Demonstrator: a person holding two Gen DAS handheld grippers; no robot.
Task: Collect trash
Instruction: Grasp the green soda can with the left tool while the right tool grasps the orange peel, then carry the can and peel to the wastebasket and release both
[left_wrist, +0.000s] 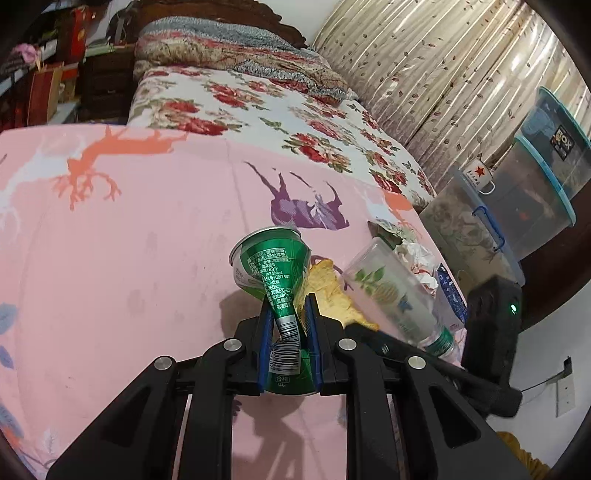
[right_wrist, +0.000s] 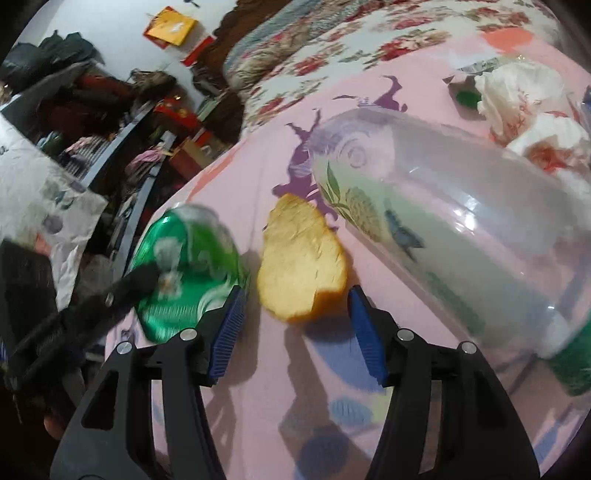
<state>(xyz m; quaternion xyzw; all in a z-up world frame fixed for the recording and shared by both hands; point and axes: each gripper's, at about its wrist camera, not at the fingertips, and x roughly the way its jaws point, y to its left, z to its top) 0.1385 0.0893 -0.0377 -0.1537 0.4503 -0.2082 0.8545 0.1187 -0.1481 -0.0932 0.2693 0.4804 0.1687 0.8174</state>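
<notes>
While pinched by left hand-held gripper (left_wrist: 290, 325), crushed can (left_wrist: 273, 273) points away

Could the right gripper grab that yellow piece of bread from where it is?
Probably yes: the right gripper is open, and the yellow piece of bread lies just ahead between its fingers with nothing in between.

On the bed sheet (right_wrist: 229, 387), the bread piece (right_wrist: 301, 264) lies between my can (right_wrist: 184, 273) and the bottle (right_wrist: 443, 236). Crumpled tissues (right_wrist: 517, 96) sit behind the bottle.
</notes>
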